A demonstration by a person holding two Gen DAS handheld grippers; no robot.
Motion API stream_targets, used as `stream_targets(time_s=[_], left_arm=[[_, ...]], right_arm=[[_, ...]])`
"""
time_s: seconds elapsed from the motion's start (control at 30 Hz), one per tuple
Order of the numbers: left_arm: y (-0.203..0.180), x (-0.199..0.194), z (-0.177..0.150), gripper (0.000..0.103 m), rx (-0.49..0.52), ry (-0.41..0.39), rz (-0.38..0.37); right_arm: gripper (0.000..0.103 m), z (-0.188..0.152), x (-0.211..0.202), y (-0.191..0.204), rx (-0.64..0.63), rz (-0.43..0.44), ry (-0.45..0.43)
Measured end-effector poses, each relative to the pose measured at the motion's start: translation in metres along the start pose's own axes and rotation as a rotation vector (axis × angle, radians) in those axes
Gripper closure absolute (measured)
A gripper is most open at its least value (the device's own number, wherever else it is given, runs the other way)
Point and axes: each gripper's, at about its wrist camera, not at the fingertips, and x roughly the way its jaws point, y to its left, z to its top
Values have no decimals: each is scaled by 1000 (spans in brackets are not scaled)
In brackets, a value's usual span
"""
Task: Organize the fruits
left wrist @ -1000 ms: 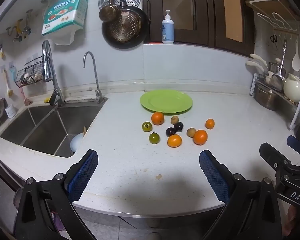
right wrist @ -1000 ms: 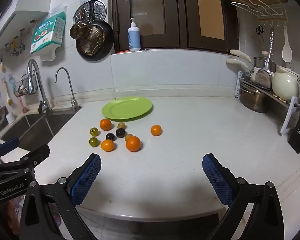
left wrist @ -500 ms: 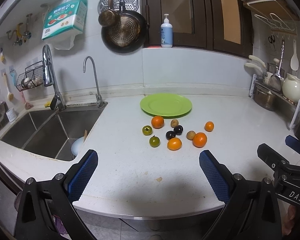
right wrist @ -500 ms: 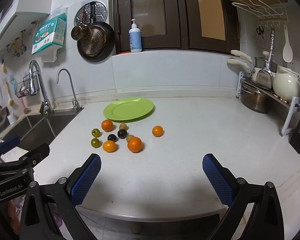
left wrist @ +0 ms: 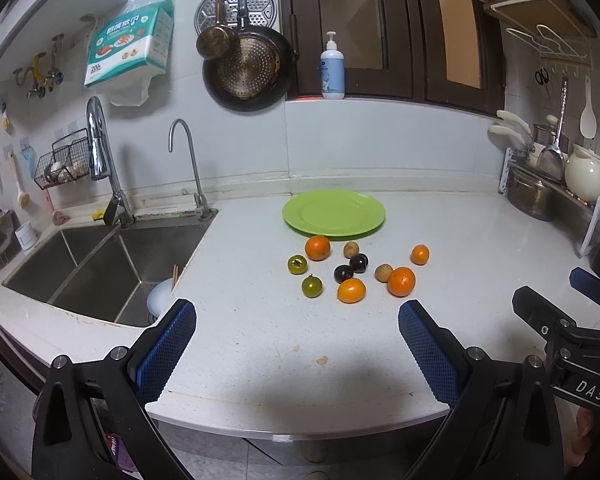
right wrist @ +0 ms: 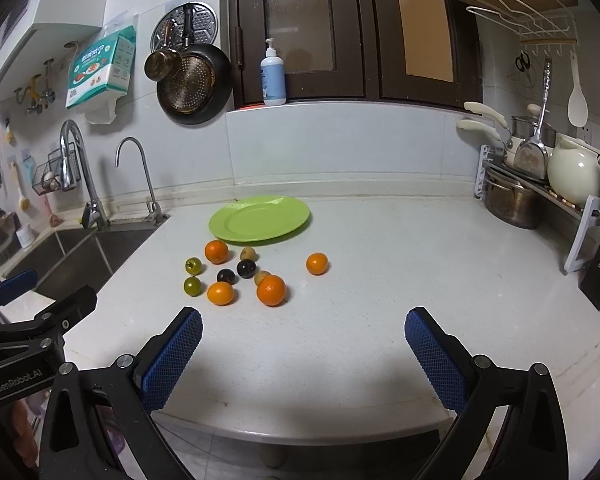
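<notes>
Both hand-held grippers (left wrist: 296, 342) (right wrist: 303, 344) slightly nearer fruits (left wrist: 352, 270)

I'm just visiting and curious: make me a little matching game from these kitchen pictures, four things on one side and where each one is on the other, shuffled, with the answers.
Things:
1. green plate
2. soap bottle
3. lone small orange
4. dark pan

Places:
A. hanging on the wall above the taps
B. on the counter, apart to the right of the fruit cluster
C. on the ledge under the dark cabinets
D. on the counter just behind the fruit

Pairs: 1-D, 2-C, 3-B, 4-A
</notes>
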Motion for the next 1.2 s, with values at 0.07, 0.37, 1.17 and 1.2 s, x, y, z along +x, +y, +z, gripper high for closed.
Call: stream_targets(time_s=[0.07,0.37,1.17,1.2], left_arm=[[-1,-1,0,0,0,-4,0],[0,-6,2,0,-1,-12,0],[5,-4,6,0,0,-9,-11],[5,-2,6,0,1,-6,-11]], right_arm=[[1,0,0,1,-3,0,-3],[1,1,-4,0,-8,3,-13],[1,4,-2,5,-16,22,-13],[1,4,-1,5,-15,24,-11]])
